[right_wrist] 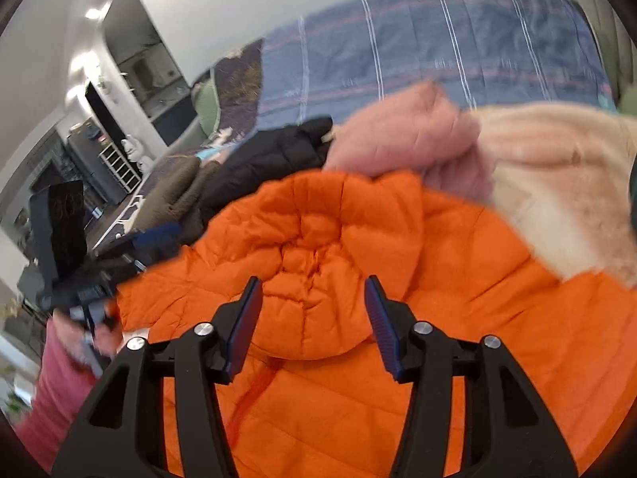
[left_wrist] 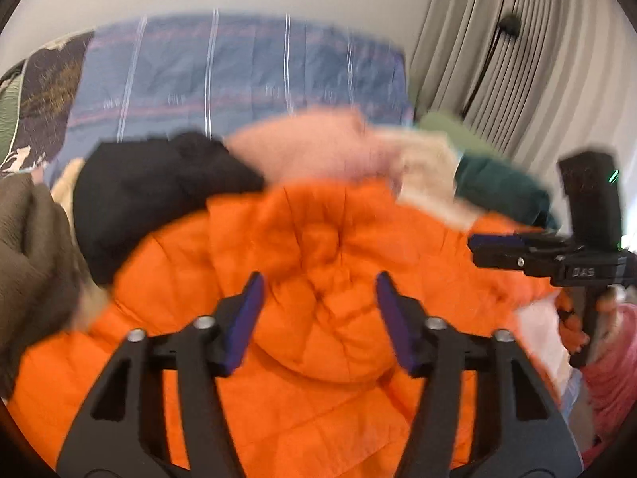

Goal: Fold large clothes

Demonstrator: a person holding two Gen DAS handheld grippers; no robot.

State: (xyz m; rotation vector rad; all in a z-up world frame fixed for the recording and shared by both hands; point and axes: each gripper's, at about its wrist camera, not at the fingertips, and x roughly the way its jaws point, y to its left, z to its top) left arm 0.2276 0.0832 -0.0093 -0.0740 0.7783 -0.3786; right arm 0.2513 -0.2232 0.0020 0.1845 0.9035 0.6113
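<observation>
An orange puffer jacket (left_wrist: pixel 318 358) (right_wrist: pixel 458 318) lies spread on top of a pile of clothes, its rounded hood (left_wrist: pixel 318 263) (right_wrist: pixel 314 247) towards the cameras. My left gripper (left_wrist: pixel 320 279) hovers over the hood, jaws apart, with no cloth pinched between its blue pads. My right gripper (right_wrist: pixel 312 283) stands the same way over the hood, open and holding nothing. From the left wrist, the right gripper (left_wrist: pixel 489 251) shows side-on at the jacket's right edge. The right wrist view shows the left gripper (right_wrist: pixel 159 239), blurred, at the jacket's left edge.
Around the jacket lie a black jacket (left_wrist: pixel 151 191), a pink garment (left_wrist: pixel 310 147), a cream fleece (right_wrist: pixel 557 183), a dark green garment (left_wrist: pixel 497 187) and a brown one (left_wrist: pixel 28 247). A blue striped blanket (left_wrist: pixel 239 71) lies behind. Curtains (left_wrist: pixel 517 59) hang at right. A pink sleeve (left_wrist: pixel 609 358) shows.
</observation>
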